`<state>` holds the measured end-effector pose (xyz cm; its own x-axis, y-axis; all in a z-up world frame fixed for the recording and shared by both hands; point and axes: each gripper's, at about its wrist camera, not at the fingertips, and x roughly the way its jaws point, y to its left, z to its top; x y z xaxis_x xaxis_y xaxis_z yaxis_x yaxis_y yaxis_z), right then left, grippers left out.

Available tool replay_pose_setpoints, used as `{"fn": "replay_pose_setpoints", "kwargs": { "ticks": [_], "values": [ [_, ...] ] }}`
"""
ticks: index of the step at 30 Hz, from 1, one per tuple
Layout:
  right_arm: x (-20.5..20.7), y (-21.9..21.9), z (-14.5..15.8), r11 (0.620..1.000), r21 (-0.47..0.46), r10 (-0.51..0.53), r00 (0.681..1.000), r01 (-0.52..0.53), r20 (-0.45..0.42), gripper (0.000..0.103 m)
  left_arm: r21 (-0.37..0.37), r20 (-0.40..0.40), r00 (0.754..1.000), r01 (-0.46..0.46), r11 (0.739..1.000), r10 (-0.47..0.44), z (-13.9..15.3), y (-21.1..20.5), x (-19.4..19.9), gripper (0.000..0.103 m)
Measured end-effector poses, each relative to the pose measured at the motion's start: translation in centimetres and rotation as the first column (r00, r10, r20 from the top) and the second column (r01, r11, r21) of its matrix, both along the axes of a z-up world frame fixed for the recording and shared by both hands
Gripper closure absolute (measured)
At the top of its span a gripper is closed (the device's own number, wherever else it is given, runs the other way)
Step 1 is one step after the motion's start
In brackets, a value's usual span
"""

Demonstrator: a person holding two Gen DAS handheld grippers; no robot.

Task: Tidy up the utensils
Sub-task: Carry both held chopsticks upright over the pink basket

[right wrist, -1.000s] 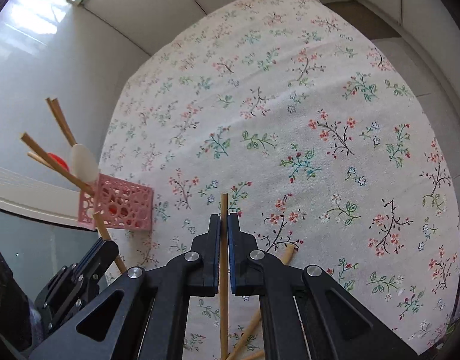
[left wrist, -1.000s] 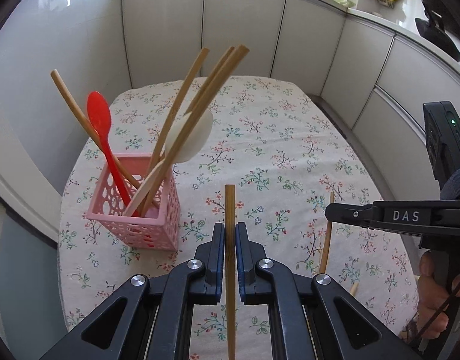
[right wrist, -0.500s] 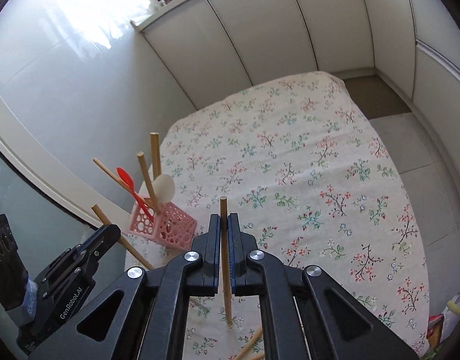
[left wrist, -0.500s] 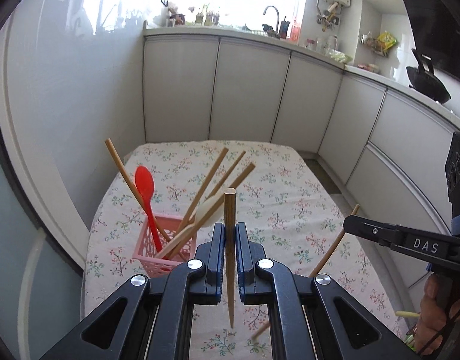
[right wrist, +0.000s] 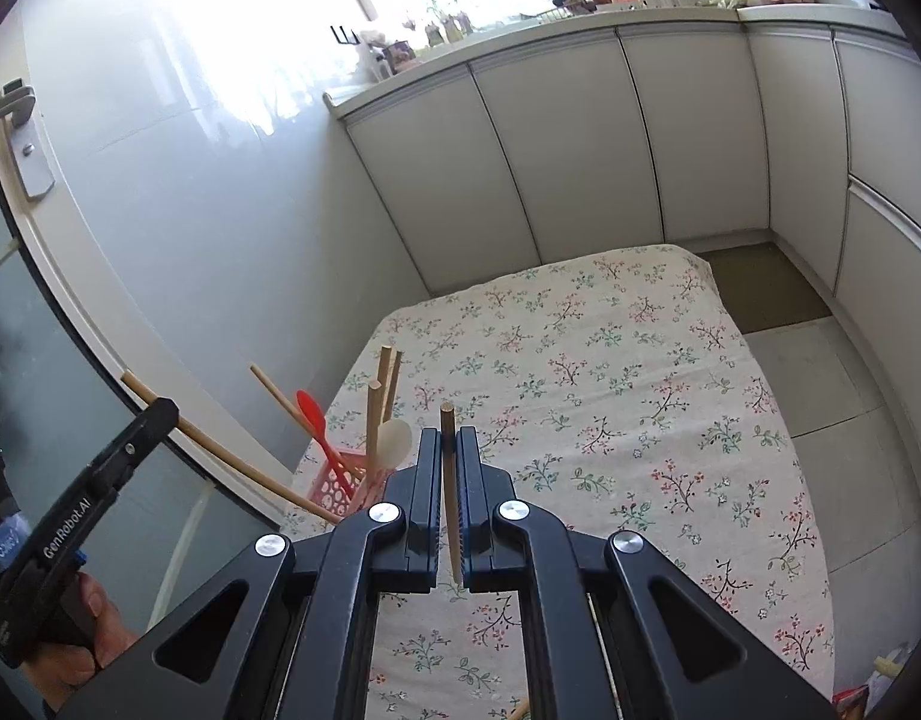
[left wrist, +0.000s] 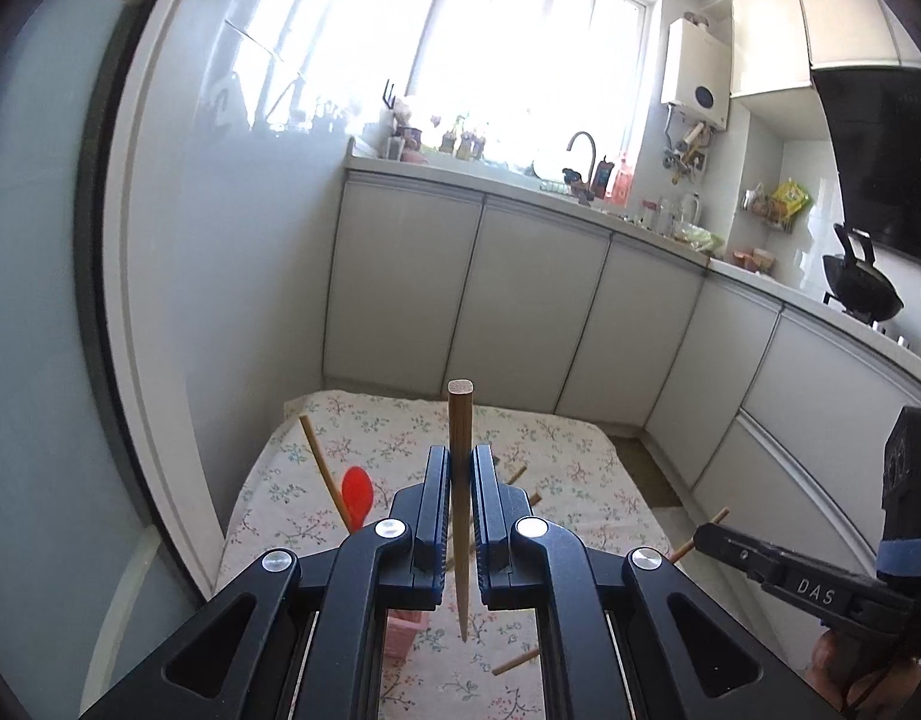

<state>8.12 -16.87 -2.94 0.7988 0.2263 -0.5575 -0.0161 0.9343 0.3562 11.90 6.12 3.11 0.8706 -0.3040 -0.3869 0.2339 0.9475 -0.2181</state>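
Above the table [right wrist: 670,420], with its floral cloth, both tongs are raised, each pinching one wooden chopstick.

From the left wrist view, the left tongs [left wrist: 460,468] are pressed onto a chopstick [left wrist: 460,438] that stands almost upright between the pads, its blunt end above the tips and its thin end hanging below them over the cloth. From the right wrist view, the right tongs [right wrist: 449,450] clamp a darker chopstick [right wrist: 448,462] the same way, blunt end up, thin end pointing down toward the cloth.

A pink basket [right wrist: 340,483] with round holes stands on the table at its left edge, beside the grey wall. It is just left of the right tongs in that view, and in the left wrist view it is mostly hidden under the left tongs. In the basket lean a red spoon [right wrist: 313,414], a white spoon [right wrist: 394,438] and several chopsticks [right wrist: 373,420], all tilted, their tops fanning outward.

Left of the basket in the right wrist view, the left tongs show from the side with their chopstick slanting down toward the basket, a hand [right wrist: 94,630] on the handle. Two more loose chopstick ends lie on the cloth nearer the camera than the basket, one [left wrist: 516,662] just right of the left tongs' hanging stick.
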Motion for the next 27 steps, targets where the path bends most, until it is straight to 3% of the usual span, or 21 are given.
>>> {"fn": "replay_pose_setpoints", "kwargs": {
  "ticks": [5, 10, 16, 22, 27],
  "values": [
    [0.0, 0.1, 0.2, 1.0, -0.005, 0.0, 1.0, 0.0, 0.008, 0.099, 0.023, 0.07, 0.993, -0.095, 0.995, 0.093, 0.9, 1.1, -0.1, 0.096],
    [0.2, -0.1, 0.1, 1.0, 0.007, -0.001, 1.0, 0.001, -0.001, 0.099, 0.039, 0.044, 0.992, -0.124, 0.991, 0.122, -0.4, 1.5, 1.5, 0.096],
    [0.4, -0.4, -0.1, 1.0, 0.018, -0.007, 1.0, 0.007, -0.007, 0.099, 0.07, -0.08, 0.99, -0.109, 0.992, 0.114, -4.0, 1.2, 4.8, 0.096],
    [0.1, -0.5, 0.4, 1.0, 0.025, -0.006, 1.0, 0.005, 0.01, 0.099, 0.026, -0.18, 0.98, -0.082, 0.996, 0.086, -6.9, 1.2, 7.8, 0.094],
    [-0.2, -0.2, 1.0, 0.999, 0.035, 0.0, 1.0, -0.001, 0.027, 0.099, 0.012, -0.221, 0.972, -0.078, 0.997, 0.079, -7.6, 1.6, 7.9, 0.076]
  ]
}}
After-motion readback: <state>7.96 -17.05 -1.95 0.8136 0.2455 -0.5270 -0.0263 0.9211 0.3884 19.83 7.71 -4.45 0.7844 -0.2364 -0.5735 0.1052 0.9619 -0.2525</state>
